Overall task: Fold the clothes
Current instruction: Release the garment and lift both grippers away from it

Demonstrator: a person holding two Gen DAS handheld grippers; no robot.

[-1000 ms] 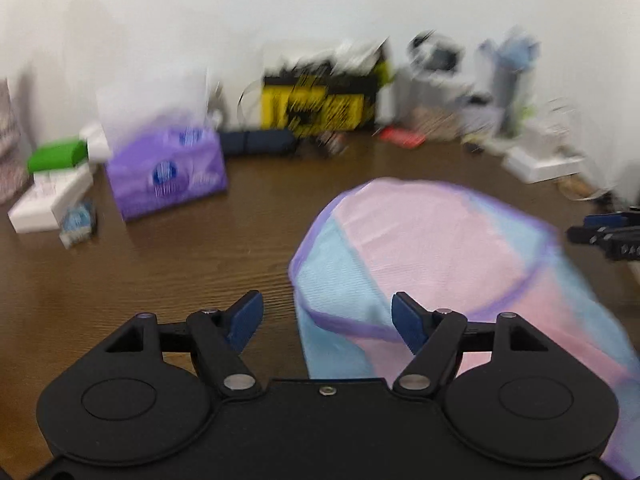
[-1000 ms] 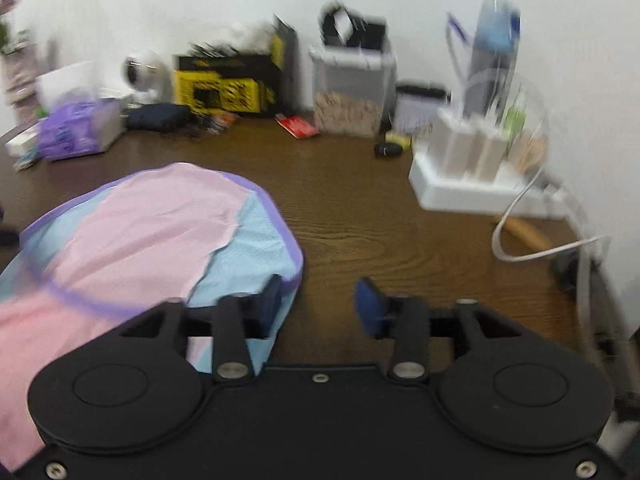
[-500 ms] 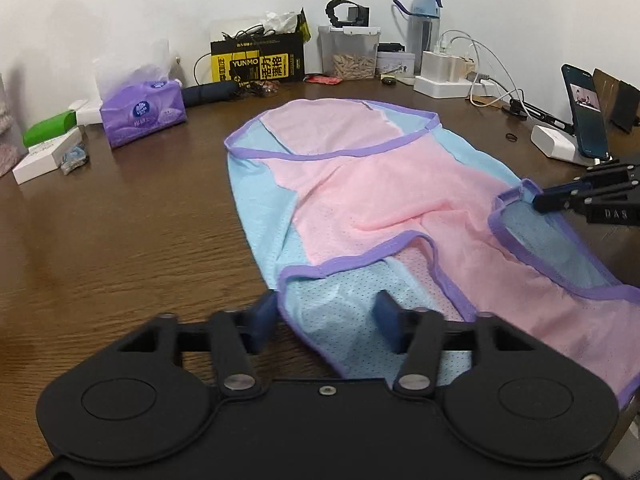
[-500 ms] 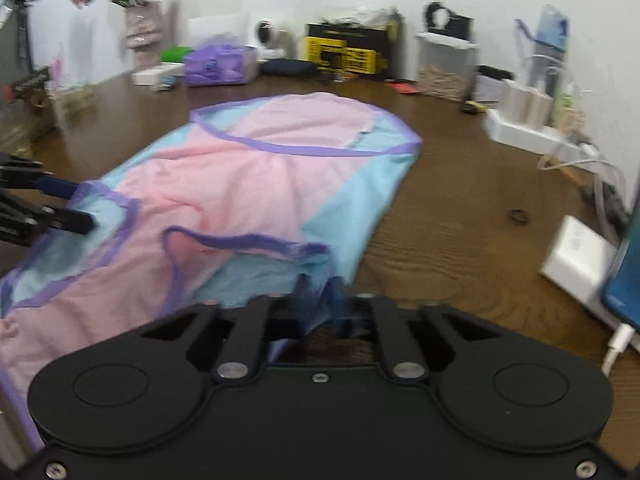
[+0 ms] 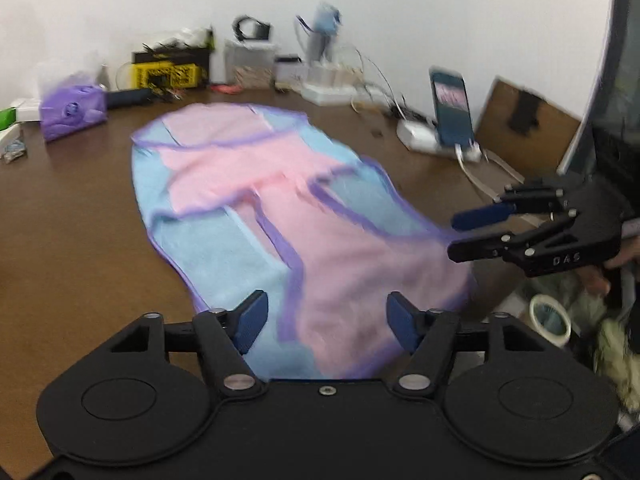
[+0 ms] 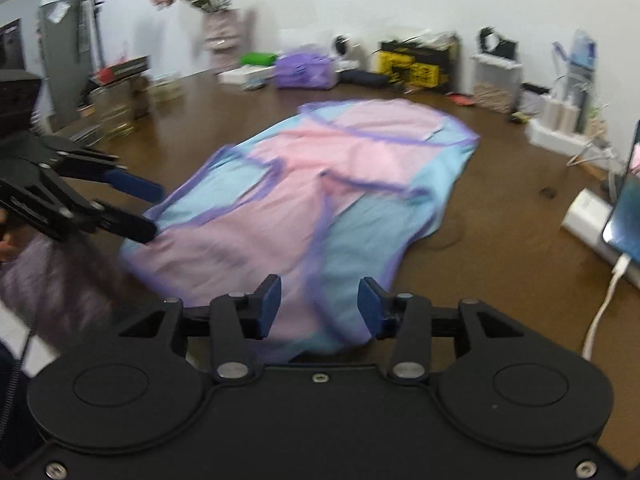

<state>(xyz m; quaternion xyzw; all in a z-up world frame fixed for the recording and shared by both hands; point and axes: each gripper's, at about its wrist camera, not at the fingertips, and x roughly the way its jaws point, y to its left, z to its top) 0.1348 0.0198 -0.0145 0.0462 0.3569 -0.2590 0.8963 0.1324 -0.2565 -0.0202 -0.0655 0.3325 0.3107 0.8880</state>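
Observation:
A pink and light-blue garment with purple trim (image 5: 288, 216) lies spread lengthwise on the brown wooden table (image 5: 72, 216); it also shows in the right wrist view (image 6: 320, 184). Its two near flaps lie folded over onto the body. My left gripper (image 5: 324, 320) is open and empty, just above the garment's near end. My right gripper (image 6: 318, 306) is open and empty over the same end. The right gripper shows in the left wrist view (image 5: 460, 232) at the garment's right edge. The left gripper shows in the right wrist view (image 6: 152, 212) at its left edge.
A purple tissue pack (image 5: 72, 110), a yellow box (image 5: 168, 72), a clear container (image 5: 250, 64), a water bottle (image 5: 320, 32) and a power strip with cables (image 5: 332, 94) line the far wall. A phone on a stand (image 5: 450, 108) is at right. A flower vase (image 6: 220, 36) stands far left.
Both grippers have let go of the garment's near flaps and opened. They have drawn back toward the near edge. The flaps now lie on the garment.

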